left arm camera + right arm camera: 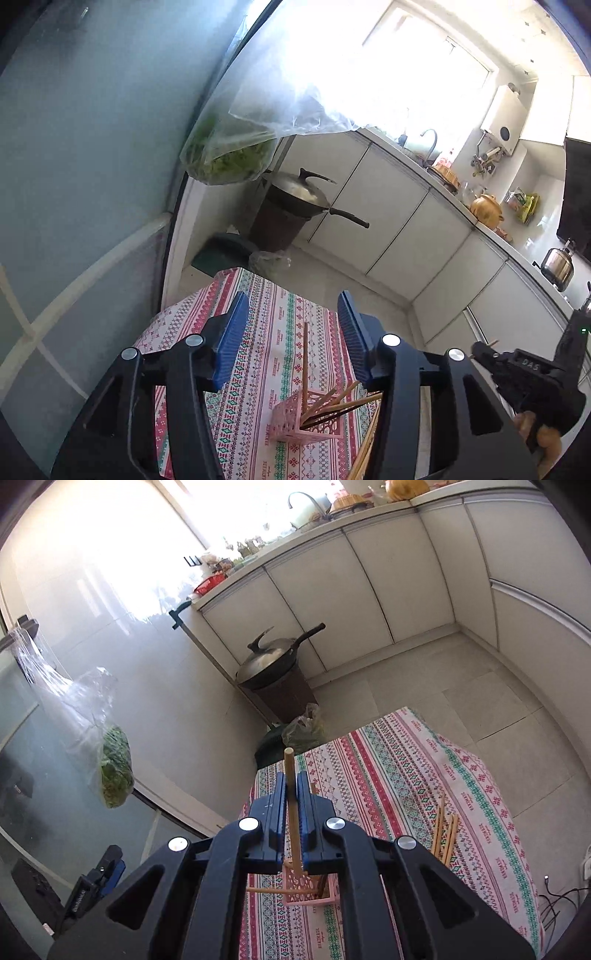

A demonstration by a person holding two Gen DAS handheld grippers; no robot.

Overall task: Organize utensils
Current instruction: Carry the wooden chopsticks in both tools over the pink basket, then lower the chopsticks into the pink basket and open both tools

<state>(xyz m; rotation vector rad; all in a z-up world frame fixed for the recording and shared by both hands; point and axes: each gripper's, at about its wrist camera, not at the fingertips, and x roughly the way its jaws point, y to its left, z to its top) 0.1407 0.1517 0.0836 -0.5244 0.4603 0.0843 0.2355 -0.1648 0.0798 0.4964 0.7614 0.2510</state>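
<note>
Right gripper (291, 794) clamps one wooden chopstick (291, 801) above the pink perforated plastic holder (295, 417), part-filled; left gripper (291, 325) gapes empty; loose wooden chopsticks (445, 834) remain on the patterned tablecloth (406, 768)

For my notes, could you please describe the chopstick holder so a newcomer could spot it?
On the patterned tablecloth stands a small pink lattice basket with wooden chopsticks leaning inside. It is the only pink container there; the loose chopsticks lie flat on the cloth.
</note>
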